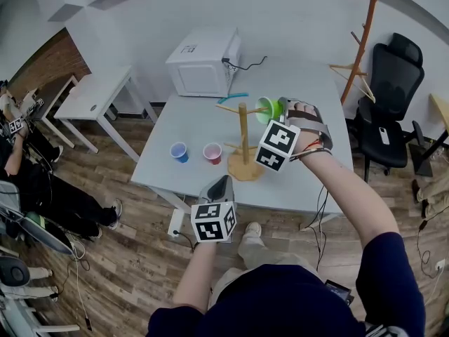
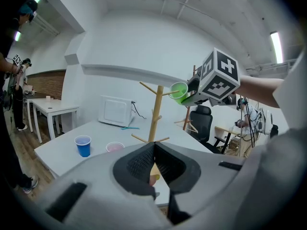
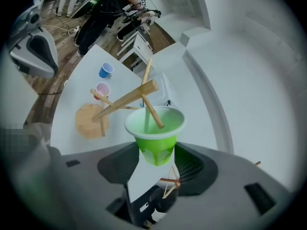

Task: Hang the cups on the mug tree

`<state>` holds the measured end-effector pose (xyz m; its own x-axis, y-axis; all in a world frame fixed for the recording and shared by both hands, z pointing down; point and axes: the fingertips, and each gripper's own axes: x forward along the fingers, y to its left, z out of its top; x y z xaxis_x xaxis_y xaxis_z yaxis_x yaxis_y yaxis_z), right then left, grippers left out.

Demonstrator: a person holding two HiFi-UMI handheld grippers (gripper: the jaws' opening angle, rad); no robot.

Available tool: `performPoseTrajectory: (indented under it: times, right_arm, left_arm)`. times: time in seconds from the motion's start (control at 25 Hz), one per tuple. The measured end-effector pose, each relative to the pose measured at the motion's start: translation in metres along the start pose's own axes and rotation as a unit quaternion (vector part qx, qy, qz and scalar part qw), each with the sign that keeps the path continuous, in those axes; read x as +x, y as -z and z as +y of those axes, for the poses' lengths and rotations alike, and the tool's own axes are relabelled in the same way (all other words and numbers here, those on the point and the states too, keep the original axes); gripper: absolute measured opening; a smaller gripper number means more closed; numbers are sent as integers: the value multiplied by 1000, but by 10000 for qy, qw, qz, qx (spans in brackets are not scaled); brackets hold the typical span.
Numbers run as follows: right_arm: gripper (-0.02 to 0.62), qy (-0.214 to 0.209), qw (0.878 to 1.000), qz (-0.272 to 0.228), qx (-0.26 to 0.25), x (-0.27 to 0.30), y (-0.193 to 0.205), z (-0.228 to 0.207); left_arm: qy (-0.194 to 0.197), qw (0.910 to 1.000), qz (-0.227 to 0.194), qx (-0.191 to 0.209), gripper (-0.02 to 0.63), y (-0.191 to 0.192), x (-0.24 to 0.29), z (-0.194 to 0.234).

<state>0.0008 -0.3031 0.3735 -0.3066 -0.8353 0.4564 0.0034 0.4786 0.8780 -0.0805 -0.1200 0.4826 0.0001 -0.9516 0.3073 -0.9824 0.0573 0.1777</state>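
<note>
Here, at the left of the white table [image 1: 175, 114], the blue cup [image 1: 179, 151] stands upright with the pink cup [image 1: 212, 152] just beside it, both mouths up. The left gripper [image 1: 219, 186] hovers by the table's near edge, its jaws pressed together with nothing between them. Past it the wooden tree [image 1: 243, 135] stands on its round base, close to the pink cup. At the tree's upper right peg [image 1: 257, 109] the green cup [image 1: 267, 109] lies tipped on its side, mouth toward the trunk. In the right gripper view the peg's tip reaches inside that mouth. Furthest right, the right gripper [image 1: 279, 111] is clenched on the green cup's lower body, holding it level with the peg and well above the table.
</note>
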Motion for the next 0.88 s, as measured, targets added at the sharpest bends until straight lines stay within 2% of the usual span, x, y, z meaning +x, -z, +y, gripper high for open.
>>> performPoseTrajectory:
  times: [0.52,0.88]
  right_arm:
    - [233,119,9987,-379,-314,-18,-31,7]
    - [233,176,9966,-609,-517,-20,-39,18]
  left_arm:
    - [-3,10000,-31,12,20,0,0,-6]
    - [-17,10000,-8,11,20,2,2,-8]
